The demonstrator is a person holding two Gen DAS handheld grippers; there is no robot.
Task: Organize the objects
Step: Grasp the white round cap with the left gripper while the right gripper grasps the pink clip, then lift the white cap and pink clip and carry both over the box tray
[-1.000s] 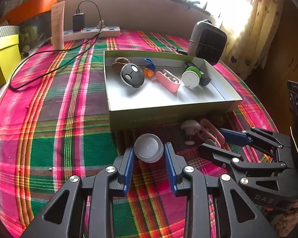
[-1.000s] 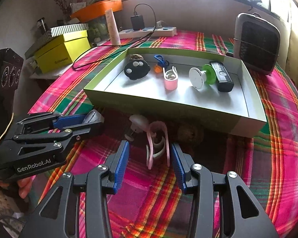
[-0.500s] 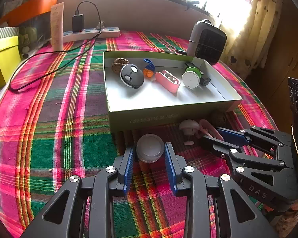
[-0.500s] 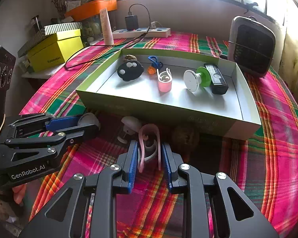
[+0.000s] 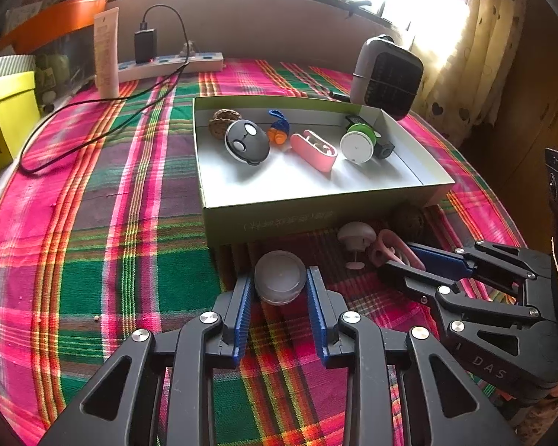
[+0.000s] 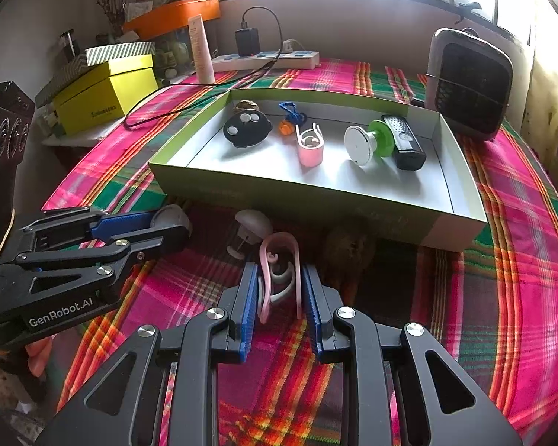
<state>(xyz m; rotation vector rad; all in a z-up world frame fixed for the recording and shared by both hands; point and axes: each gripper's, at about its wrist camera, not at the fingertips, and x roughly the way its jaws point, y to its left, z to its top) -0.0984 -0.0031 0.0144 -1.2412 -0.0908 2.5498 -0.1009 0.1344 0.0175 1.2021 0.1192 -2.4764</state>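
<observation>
Green box: the shallow green box (image 6: 316, 200) stands on the plaid-covered bench (image 5: 93, 260) and holds a dark round remote (image 6: 246, 129), a walnut (image 5: 224, 119), a blue-and-orange trinket (image 5: 278, 131), a pink case (image 6: 310, 148), a white-and-green roller (image 6: 370, 143) and a black device (image 6: 405, 143).
Outside the box: a frosted round cap (image 5: 280, 277), a white mushroom-shaped piece (image 6: 251, 228), a pink clip (image 6: 281, 275) and a second walnut (image 6: 349, 251) lie on the cloth just in front of the near wall.
Left hand-held gripper (image 5: 280, 290): its blue pads flank the frosted round cap closely; firm contact I cannot tell.
Right hand-held gripper (image 6: 281, 297): its fingers are drawn in against the sides of the pink clip, apparently gripping it, still low at the cloth.
Progress: by my count six things are stowed, four left; roughly past halfway.
Next: both pieces need lifting over the near wall into the bare front floor of the box.
</observation>
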